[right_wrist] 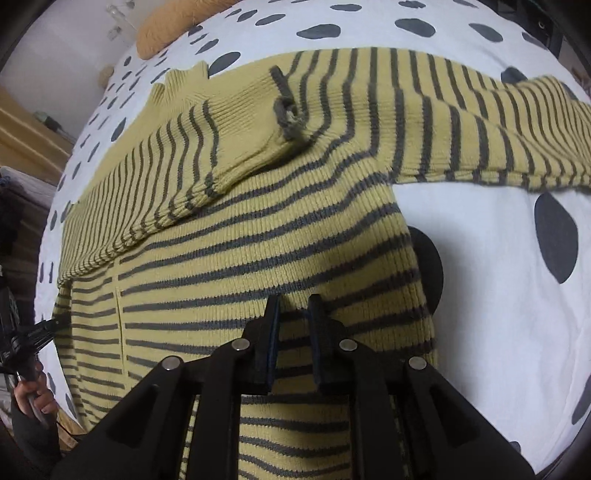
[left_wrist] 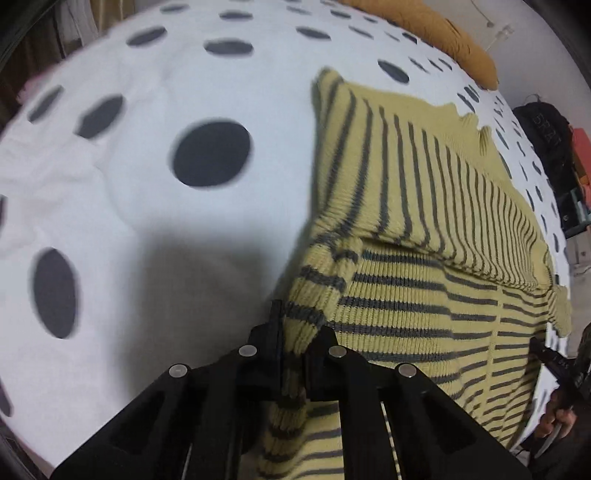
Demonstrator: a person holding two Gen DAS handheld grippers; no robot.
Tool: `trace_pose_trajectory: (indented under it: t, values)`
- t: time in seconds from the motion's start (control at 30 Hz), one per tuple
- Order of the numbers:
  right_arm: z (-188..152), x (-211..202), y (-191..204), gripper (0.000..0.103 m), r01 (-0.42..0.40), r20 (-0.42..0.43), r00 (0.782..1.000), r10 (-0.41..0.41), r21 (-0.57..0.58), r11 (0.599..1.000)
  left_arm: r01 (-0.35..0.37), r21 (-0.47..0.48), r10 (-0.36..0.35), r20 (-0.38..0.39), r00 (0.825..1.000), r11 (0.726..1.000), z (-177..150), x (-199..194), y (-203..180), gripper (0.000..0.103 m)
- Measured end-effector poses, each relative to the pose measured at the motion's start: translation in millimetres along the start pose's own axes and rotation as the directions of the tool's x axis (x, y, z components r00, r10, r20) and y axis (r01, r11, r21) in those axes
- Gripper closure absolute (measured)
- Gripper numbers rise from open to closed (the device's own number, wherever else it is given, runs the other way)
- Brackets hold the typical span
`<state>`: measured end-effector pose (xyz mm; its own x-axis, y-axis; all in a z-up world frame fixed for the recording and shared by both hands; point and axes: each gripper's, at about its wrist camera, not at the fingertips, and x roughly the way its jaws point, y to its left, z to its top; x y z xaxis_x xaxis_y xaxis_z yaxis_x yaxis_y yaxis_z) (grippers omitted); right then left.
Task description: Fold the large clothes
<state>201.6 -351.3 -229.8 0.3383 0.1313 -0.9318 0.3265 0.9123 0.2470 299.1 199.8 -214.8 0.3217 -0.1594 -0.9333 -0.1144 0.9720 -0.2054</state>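
My left claw (left_wrist: 293, 354) is clamped on a bunched edge of the sweater (left_wrist: 406, 302), a ribbed yellow knit with dark grey stripes; the fabric is pinched between the two black fingers and hangs down toward the camera. My right claw (right_wrist: 293, 332) sits low over the hem of the same sweater, its fingers a little apart with striped knit showing between them; I cannot tell whether it is actually gripping or only resting there. Beyond both claws the sweater lies spread on the bedspread (left_wrist: 147, 92), which is white with large dark spots. One sleeve (right_wrist: 207, 147) is already folded across the chest, its cuff lying near the middle, while the other sleeve (right_wrist: 517, 136) stretches straight out to the side over the bedspread. The sweater's long axis runs away from me, from the hem at my claws to the collar (right_wrist: 184, 83) at the far end. An orange-brown pillow (left_wrist: 436, 33) lies beyond the collar. I judge that the next fold depends on this: the outstretched sleeve lies on the right claw's side, nearer to it than to the left.
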Motion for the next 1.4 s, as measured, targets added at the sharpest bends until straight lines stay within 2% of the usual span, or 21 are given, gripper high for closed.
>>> trace_pose_trajectory:
  t: [0.1, 0.2, 0.23, 0.3, 0.33, 0.4, 0.43, 0.47, 0.53, 0.57, 0.67, 0.77, 0.83, 0.87, 0.93, 1.0, 1.03, 1.13, 1.23, 1.3, 1.4]
  values:
    - [1, 0, -6, 0.087, -0.018, -0.001, 1.000, 0.018, 0.017, 1.000, -0.024, 0.013, 0.024, -0.049, 0.999, 1.000, -4, 15, 5, 0.096]
    - [3, 5, -11, 0.088, -0.024, -0.013, 1.000, 0.024, 0.033, 0.999, -0.044, -0.017, 0.044, -0.046, 0.998, 0.999, -2, 22, 2, 0.092]
    - [4, 4, -12, 0.088, -0.032, -0.015, 0.999, 0.032, 0.040, 0.999, -0.046, -0.031, 0.044, -0.046, 0.998, 0.998, -2, 19, 0, 0.087]
    - [6, -9, -20, 0.087, -0.074, 0.006, 0.997, 0.074, 0.071, 0.995, -0.091, -0.030, 0.090, -0.033, 0.995, 0.995, -4, -1, -6, 0.067]
    - [6, -20, -27, 0.087, -0.084, 0.039, 0.996, 0.080, 0.089, 0.993, -0.140, -0.021, 0.140, -0.004, 0.990, 0.990, -5, -13, -11, 0.056]
    - [10, -52, -60, 0.084, -0.092, 0.141, 0.988, 0.069, 0.168, 0.981, -0.183, 0.007, 0.181, 0.100, 0.978, 0.983, -8, -48, -30, 0.049]
    - [12, -65, -79, 0.074, -0.095, 0.178, 0.982, 0.057, 0.215, 0.972, -0.169, 0.023, 0.164, 0.137, 0.977, 0.985, -9, -62, -42, 0.040]
    - [15, -78, -104, 0.057, -0.089, 0.217, 0.976, 0.029, 0.274, 0.958, -0.141, 0.040, 0.132, 0.168, 0.977, 0.989, -9, -74, -57, 0.028]
    - [28, -104, -161, 0.046, -0.035, 0.273, 0.959, -0.075, 0.377, 0.925, -0.049, 0.090, 0.032, 0.184, 0.983, 0.995, -9, -83, -87, 0.018]
    - [34, -114, -186, 0.046, -0.013, 0.293, 0.949, -0.118, 0.410, 0.912, -0.007, 0.115, -0.014, 0.176, 0.984, 0.993, -7, -81, -103, 0.018]
    - [48, -133, -246, 0.046, 0.058, 0.301, 0.923, -0.241, 0.509, 0.859, 0.025, 0.218, -0.056, 0.138, 0.989, 0.976, 0, -47, -172, 0.018]
    - [53, -146, -309, 0.046, 0.020, 0.311, 0.909, -0.278, 0.633, 0.774, 0.040, 0.258, -0.069, 0.104, 0.992, 0.965, 6, 4, -225, 0.019]
    - [58, -148, -331, 0.046, -0.002, 0.320, 0.904, -0.285, 0.668, 0.745, 0.053, 0.251, -0.072, 0.069, 0.995, 0.967, 15, 44, -239, 0.019]
    - [63, -147, -343, 0.046, 0.021, 0.305, 0.901, -0.309, 0.681, 0.732, 0.060, 0.236, -0.071, 0.039, 0.997, 0.970, 17, 62, -244, 0.019]
    - [70, -142, -356, 0.049, 0.043, 0.277, 0.908, -0.314, 0.685, 0.728, 0.044, 0.207, -0.046, 0.005, 0.999, 0.977, 33, 100, -232, 0.018]
    - [77, -130, -369, 0.080, 0.025, 0.273, 0.920, -0.282, 0.676, 0.736, 0.019, 0.218, -0.024, 0.018, 1.000, 0.976, 31, 111, -237, 0.013]
    - [81, -127, -372, 0.091, 0.004, 0.291, 0.920, -0.264, 0.665, 0.747, 0.011, 0.230, -0.016, 0.021, 1.000, 0.973, 30, 114, -240, 0.010]
    - [86, -135, -363, 0.092, -0.063, 0.372, 0.901, -0.225, 0.625, 0.778, 0.002, 0.242, -0.007, 0.021, 1.000, 0.970, 32, 119, -245, 0.008]
    - [87, -153, -328, 0.093, -0.247, 0.516, 0.853, -0.075, 0.527, 0.813, 0.034, 0.219, -0.041, 0.025, 0.999, 0.975, 32, 116, -239, 0.008]
    - [94, -166, -276, 0.093, -0.340, 0.565, 0.823, 0.061, 0.405, 0.849, 0.068, 0.196, -0.073, 0.019, 0.997, 0.978, 34, 107, -234, 0.008]
    - [102, -168, -188, 0.093, -0.439, 0.565, 0.788, 0.243, 0.239, 0.866, 0.165, 0.117, -0.168, 0.011, 0.986, 0.979, 35, 87, -213, 0.009]
